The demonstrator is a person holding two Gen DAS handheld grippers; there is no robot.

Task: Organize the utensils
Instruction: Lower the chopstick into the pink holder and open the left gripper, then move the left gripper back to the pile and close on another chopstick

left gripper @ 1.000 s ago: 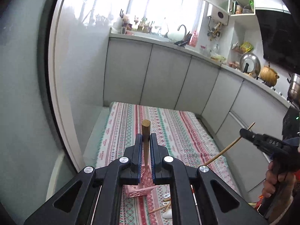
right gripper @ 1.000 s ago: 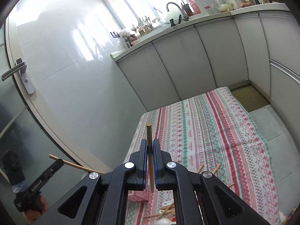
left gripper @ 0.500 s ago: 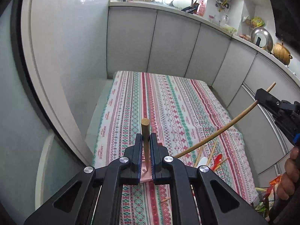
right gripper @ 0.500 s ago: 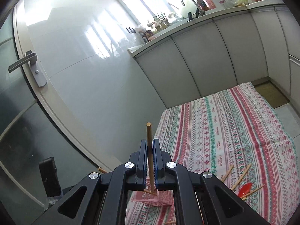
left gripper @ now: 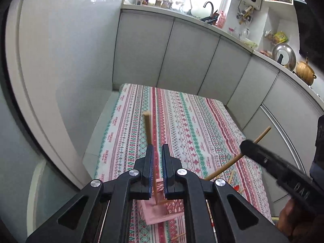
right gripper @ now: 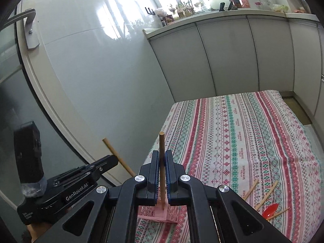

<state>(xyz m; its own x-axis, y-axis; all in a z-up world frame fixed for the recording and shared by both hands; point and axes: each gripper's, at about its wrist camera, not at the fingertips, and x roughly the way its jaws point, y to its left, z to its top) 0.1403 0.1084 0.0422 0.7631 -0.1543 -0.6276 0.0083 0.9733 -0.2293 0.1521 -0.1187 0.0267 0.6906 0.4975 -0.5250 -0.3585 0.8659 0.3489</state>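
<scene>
My left gripper [left gripper: 157, 147] is shut on a wooden chopstick [left gripper: 148, 129] that leans against its left finger. The stick's lower end dips into a pink lattice basket [left gripper: 156, 214] on the striped cloth. My right gripper [right gripper: 162, 152] is shut on a second chopstick [right gripper: 161, 143], held upright, and its lower end also reaches into the pink basket [right gripper: 154, 212]. In the left wrist view the right gripper [left gripper: 246, 148] and its chopstick [left gripper: 261, 135] come in from the right. In the right wrist view the left gripper [right gripper: 112, 160] is close on the left.
Loose chopsticks [right gripper: 251, 188] and a red spoon [right gripper: 269, 212] lie on the striped tablecloth [right gripper: 253, 131] right of the basket. Grey cabinets [left gripper: 192, 56] run behind and along the right. A glossy wall and a door frame [right gripper: 50, 105] stand left of the table.
Both grippers have come down and closer to the pink basket, so both chopstick ends now reach into it. The left chopstick now sticks out farther above the fingers and leans left.
</scene>
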